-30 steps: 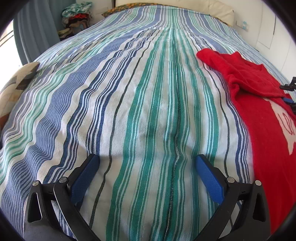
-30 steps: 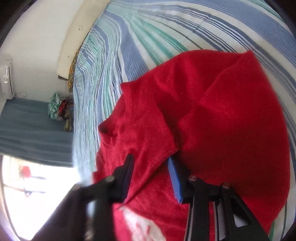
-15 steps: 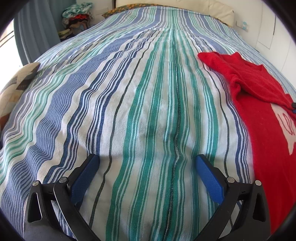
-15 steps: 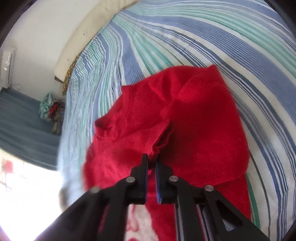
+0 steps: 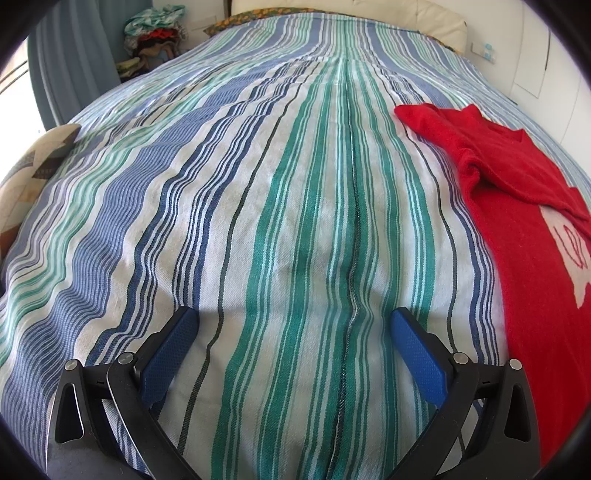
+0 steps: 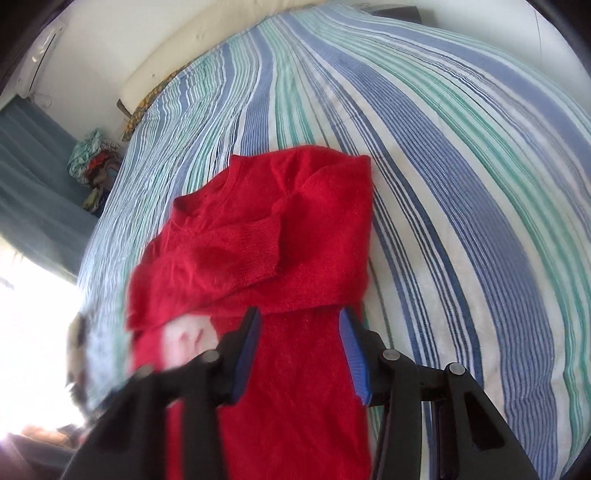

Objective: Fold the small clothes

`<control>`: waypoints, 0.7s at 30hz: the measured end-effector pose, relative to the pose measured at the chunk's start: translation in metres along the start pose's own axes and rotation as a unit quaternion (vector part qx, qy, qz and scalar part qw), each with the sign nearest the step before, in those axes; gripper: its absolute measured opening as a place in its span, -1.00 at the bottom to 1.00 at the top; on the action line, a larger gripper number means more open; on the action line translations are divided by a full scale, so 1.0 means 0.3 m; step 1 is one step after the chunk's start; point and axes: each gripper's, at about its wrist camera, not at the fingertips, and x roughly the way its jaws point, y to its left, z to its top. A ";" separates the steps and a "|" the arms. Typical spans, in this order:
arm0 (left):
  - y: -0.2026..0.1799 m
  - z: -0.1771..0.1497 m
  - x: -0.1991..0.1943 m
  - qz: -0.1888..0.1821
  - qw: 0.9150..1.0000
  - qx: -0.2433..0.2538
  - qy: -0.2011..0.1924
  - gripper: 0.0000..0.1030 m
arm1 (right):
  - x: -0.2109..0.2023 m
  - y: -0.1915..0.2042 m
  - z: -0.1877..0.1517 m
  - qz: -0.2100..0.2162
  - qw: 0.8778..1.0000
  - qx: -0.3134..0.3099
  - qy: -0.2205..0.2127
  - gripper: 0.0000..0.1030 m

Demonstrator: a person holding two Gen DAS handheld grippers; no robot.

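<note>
A red knitted sweater point(image 6: 295, 229) lies on a blue, green and white striped bedspread point(image 5: 258, 206), towards its right side in the left wrist view. One sleeve is folded across the sweater's chest, its ribbed cuff point(image 6: 258, 247) lying on the body. A cream padded headboard point(image 5: 369, 14) stands behind the bedspread's far end. A pile of mixed clothes point(image 5: 155, 33) sits beyond the far left corner, beside a blue-grey curtain point(image 5: 74, 66). A patterned patchwork cushion point(image 5: 33, 173) lies at the left edge.
</note>
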 end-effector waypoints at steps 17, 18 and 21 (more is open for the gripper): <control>-0.093 -0.097 -0.288 -0.217 0.970 -0.002 0.110 0.95 | -0.275 -0.079 -0.507 -0.015 0.973 -0.199 0.119 -0.14; -0.119 -0.126 -0.309 -0.237 0.964 0.008 0.123 0.95 | -0.272 -0.079 -0.532 -0.003 0.973 -0.188 0.130 -0.14; -0.201 -0.195 -0.334 -0.255 0.954 0.047 0.152 0.95 | -0.249 -0.072 -0.589 0.025 0.975 -0.155 0.159 -0.14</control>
